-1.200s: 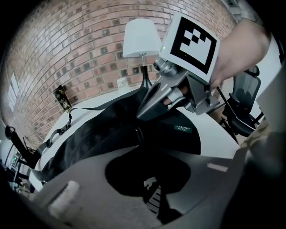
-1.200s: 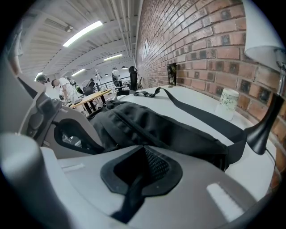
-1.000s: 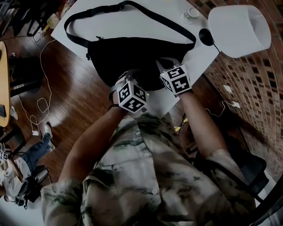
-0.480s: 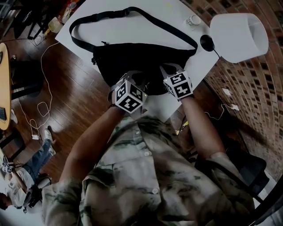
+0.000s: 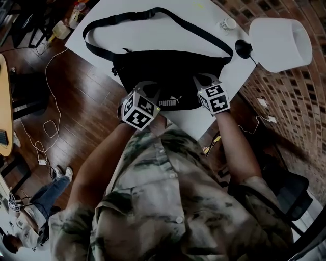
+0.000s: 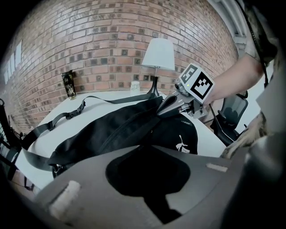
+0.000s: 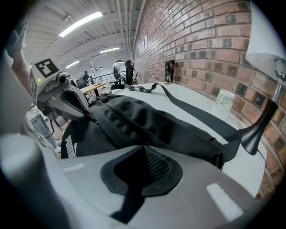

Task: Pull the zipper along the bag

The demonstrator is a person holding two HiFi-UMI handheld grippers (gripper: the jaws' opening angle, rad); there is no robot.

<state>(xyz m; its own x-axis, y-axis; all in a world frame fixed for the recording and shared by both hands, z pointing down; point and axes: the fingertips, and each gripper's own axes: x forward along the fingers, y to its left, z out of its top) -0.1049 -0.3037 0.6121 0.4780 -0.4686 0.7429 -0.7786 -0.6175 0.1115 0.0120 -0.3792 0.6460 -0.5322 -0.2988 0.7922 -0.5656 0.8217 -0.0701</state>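
Observation:
A black waist bag (image 5: pixel 168 71) with a white logo (image 5: pixel 174 100) lies on the white table (image 5: pixel 102 41), its strap (image 5: pixel 153 12) looping toward the far side. My left gripper (image 5: pixel 146 87) is at the bag's near edge, left of the logo, and is shut on black fabric (image 6: pixel 147 172). My right gripper (image 5: pixel 202 80) pinches the bag's right end, with black mesh fabric (image 7: pixel 152 167) between its closed jaws. The zipper seam (image 6: pixel 120 129) runs along the bag's top; I cannot make out the pull. Each gripper shows in the other's view: right gripper (image 6: pixel 172 105), left gripper (image 7: pixel 76 107).
A white lamp (image 5: pixel 280 38) with a black base (image 5: pixel 243 48) stands at the table's right corner, beside a small cup (image 5: pixel 227 24). A dark can (image 6: pixel 69 84) stands by the brick wall. Cables (image 5: pixel 48 122) lie on the wooden floor to the left. A chair (image 6: pixel 232 112) is nearby.
The two grippers have drawn apart along the bag's near edge, left going left and right going right. The bag's front is now stretched flat and its white logo shows.

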